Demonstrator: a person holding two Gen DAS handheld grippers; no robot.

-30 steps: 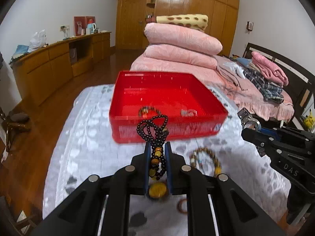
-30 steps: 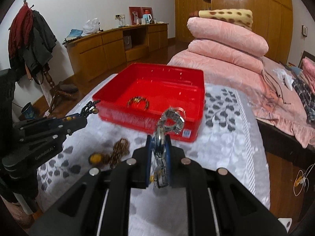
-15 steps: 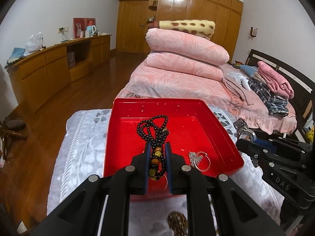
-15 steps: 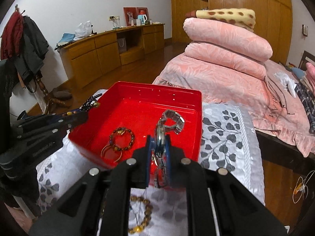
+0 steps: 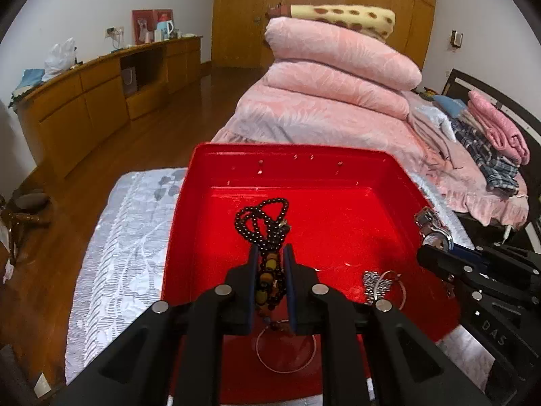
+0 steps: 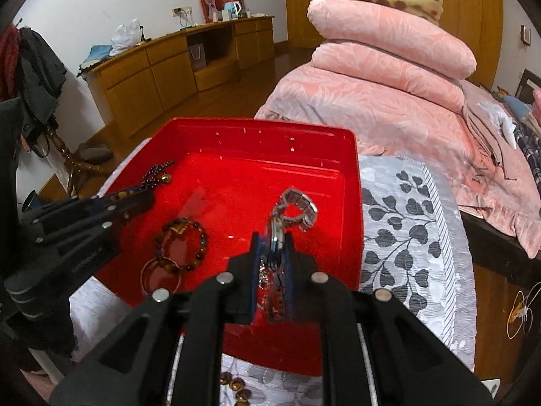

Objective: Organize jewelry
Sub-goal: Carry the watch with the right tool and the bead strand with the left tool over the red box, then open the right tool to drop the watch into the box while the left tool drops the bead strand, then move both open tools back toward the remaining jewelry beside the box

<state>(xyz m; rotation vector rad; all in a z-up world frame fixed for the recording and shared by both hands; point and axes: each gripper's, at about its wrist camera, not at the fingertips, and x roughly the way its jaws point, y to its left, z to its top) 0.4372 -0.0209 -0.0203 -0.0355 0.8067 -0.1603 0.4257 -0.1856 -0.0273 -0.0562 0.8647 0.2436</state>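
Dark bead necklace: pinched in the left gripper, its loops sticking up at frame centre over the red tray; a second ago it hung short of the tray's front wall.
Silver watch: between the pads of the right gripper, whose jaws are starting to open; pads appear to touch it yet.
Change: both grippers have travelled from over the patterned cloth to above the tray floor.
Meaning: both pieces look ready to drop; the watch release seems under way.
Already in tray: brown bead bracelet, thin bangle, silver chain with ring.
Left outside: amber beads at the lower edge of the right view.
Hidden: the necklace's lower end and the tray's near wall sit behind the gripper bodies.
Unclear: how high each piece hangs above the floor.
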